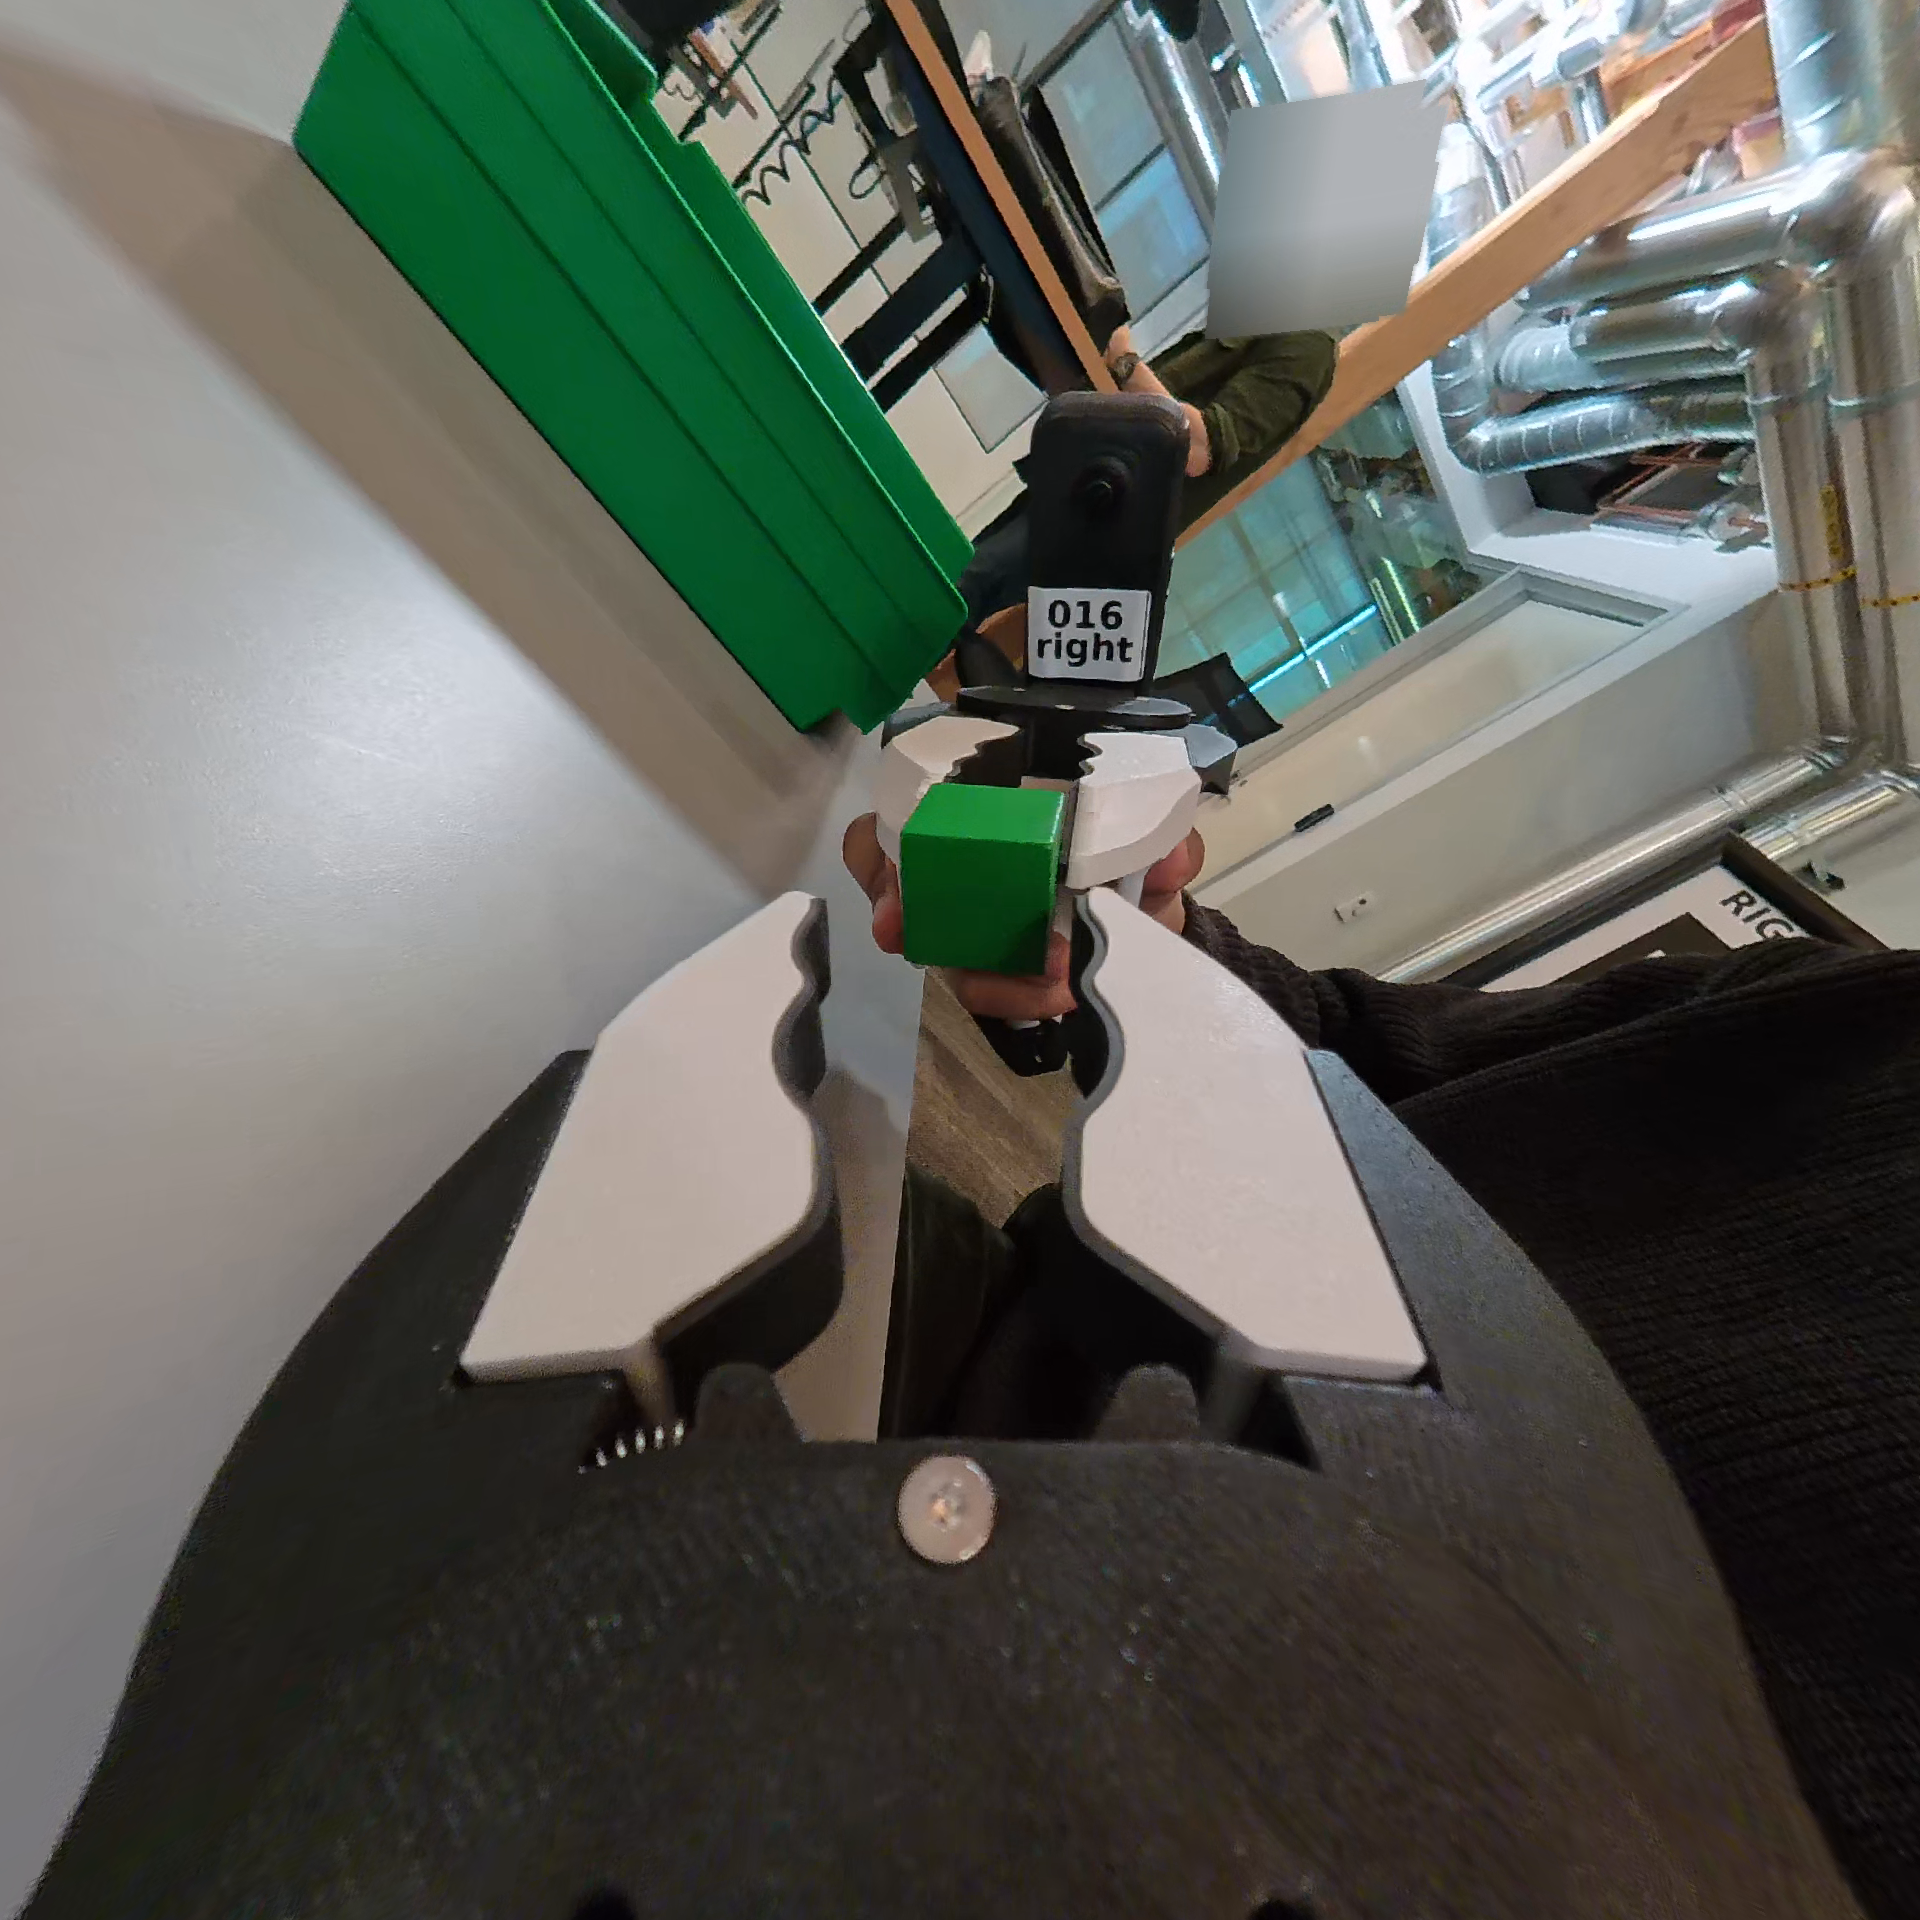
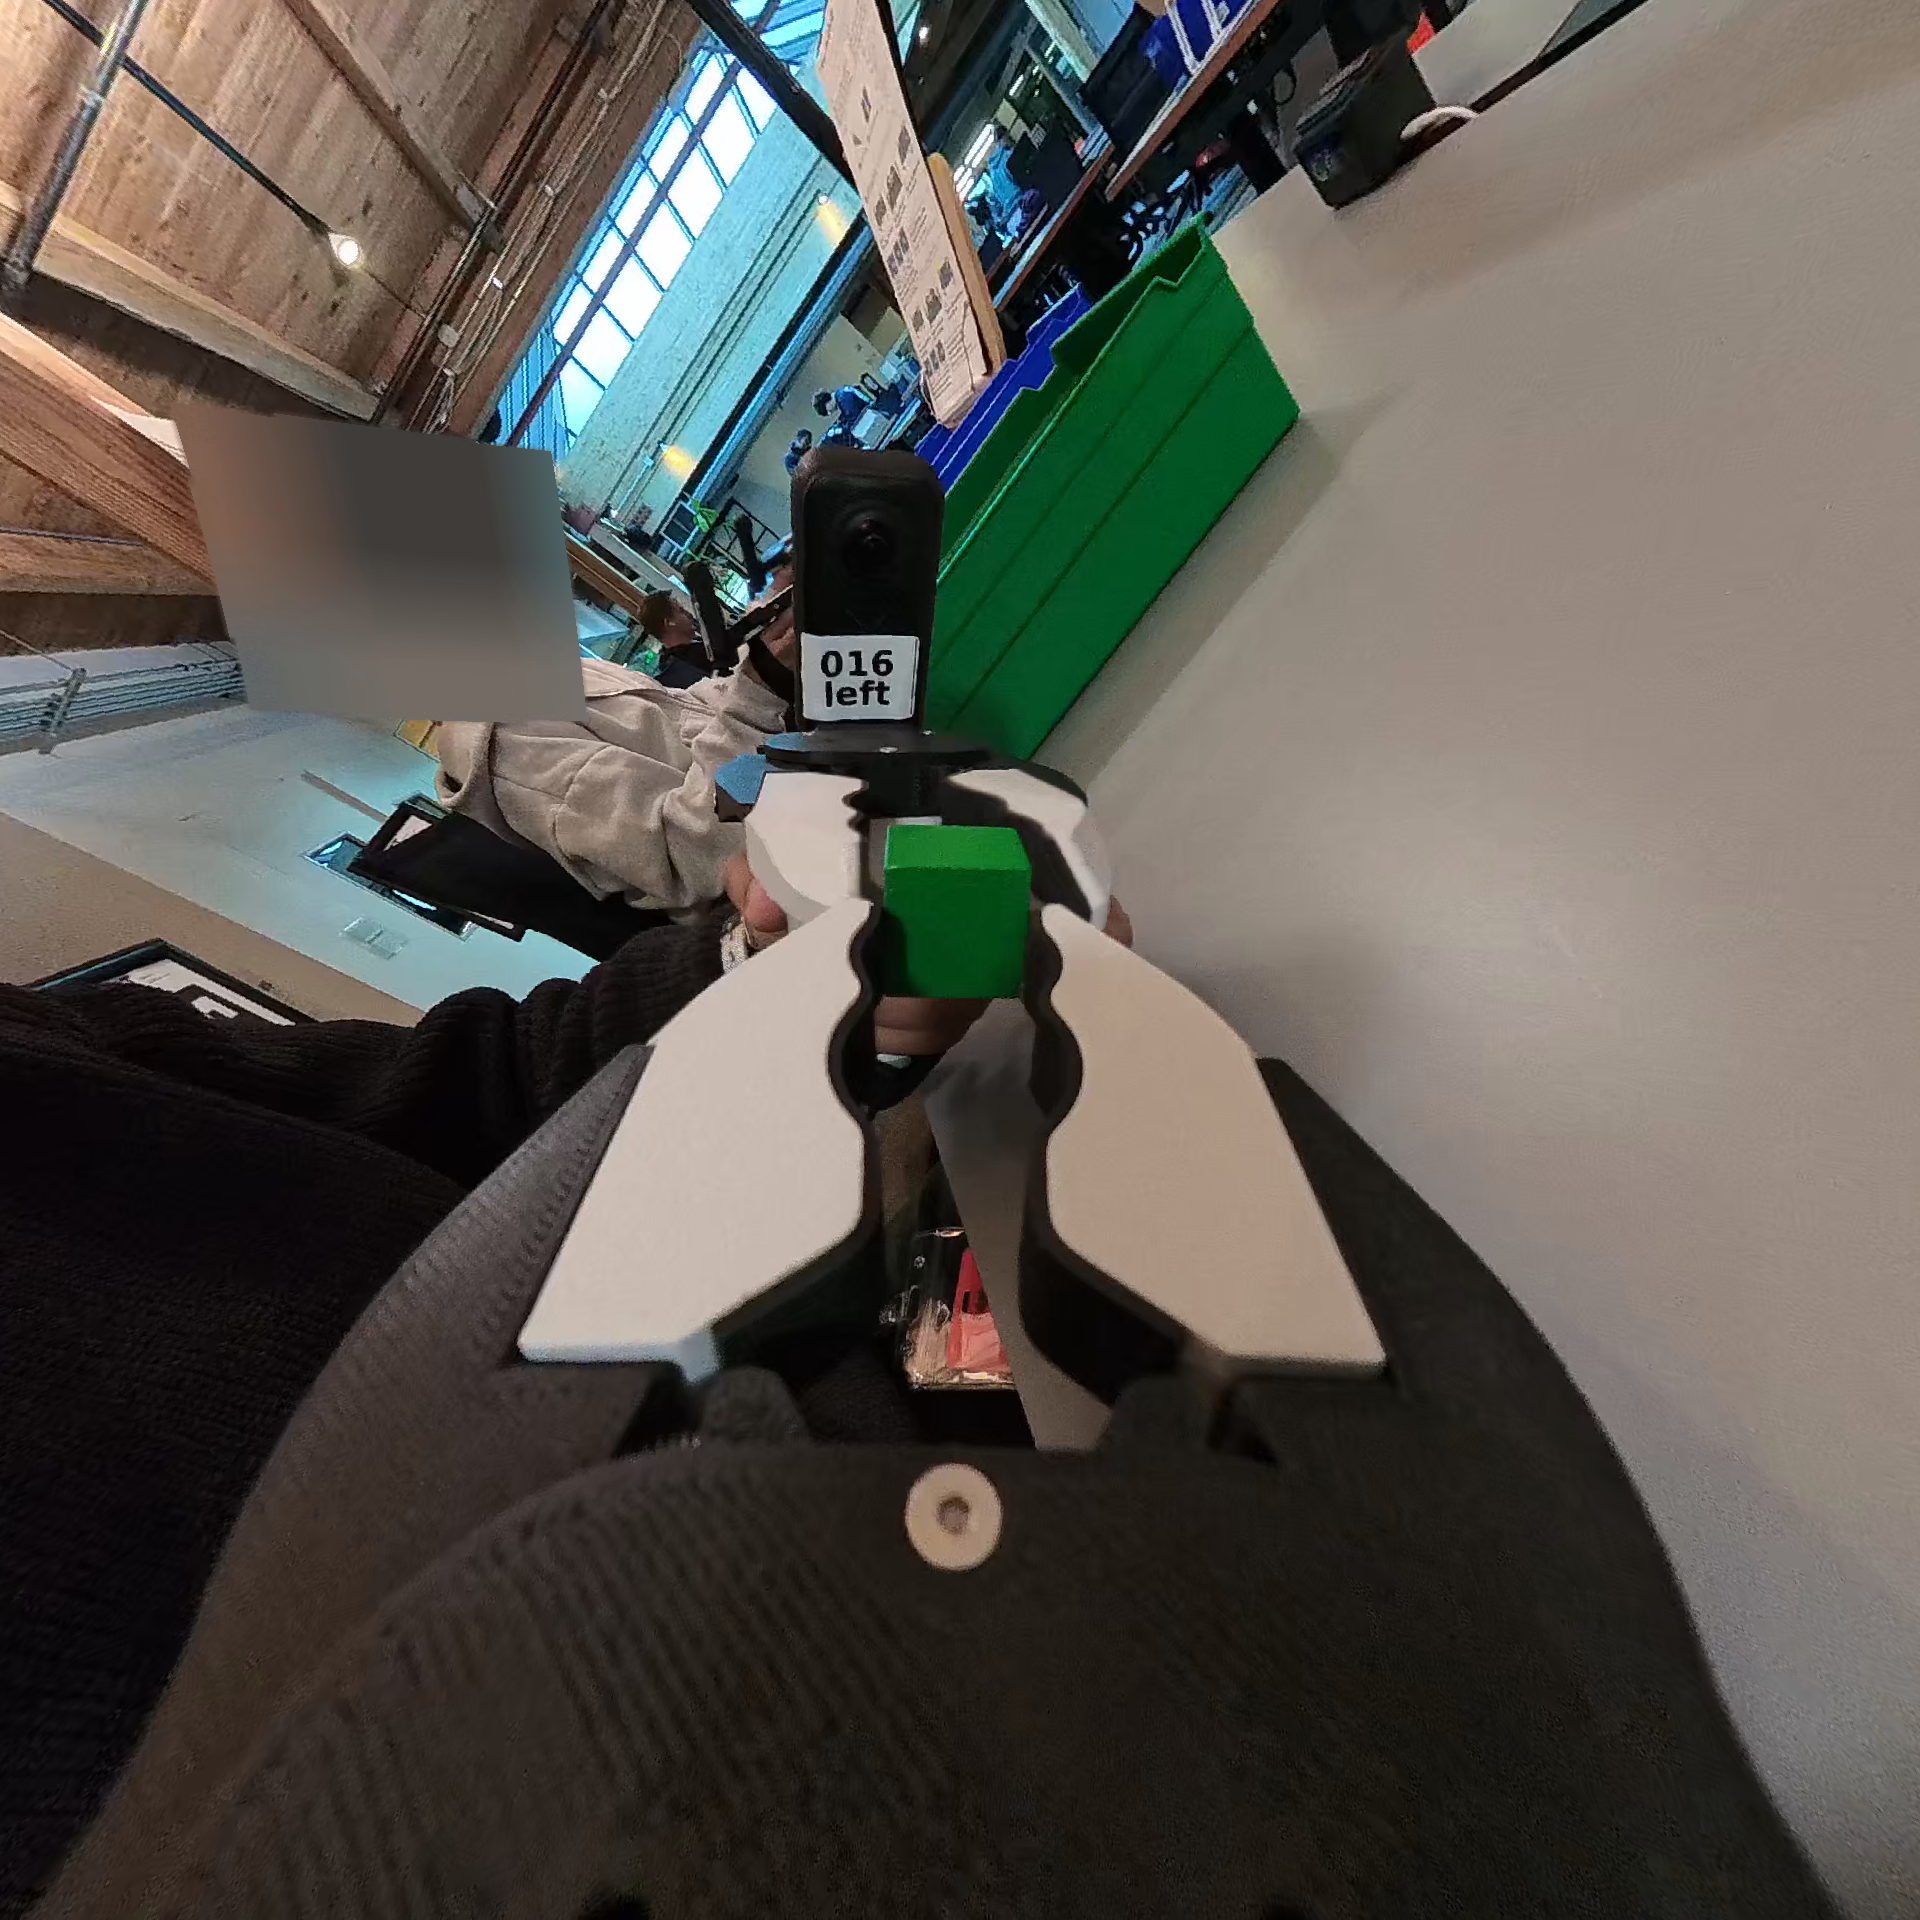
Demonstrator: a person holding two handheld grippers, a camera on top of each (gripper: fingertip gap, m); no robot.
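right gripper (image 2: 951, 935) grips green cube (image 2: 954, 909) | left gripper (image 1: 951, 925) spread | white labels

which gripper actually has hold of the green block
The right gripper: its fingers press against both sides of the green block. The left gripper faces it with fingers spread wider than the block, not clamping.

Both wrist cameras face each other at close range (tilted sideways), sharing the green block (image 1: 979, 891) between them
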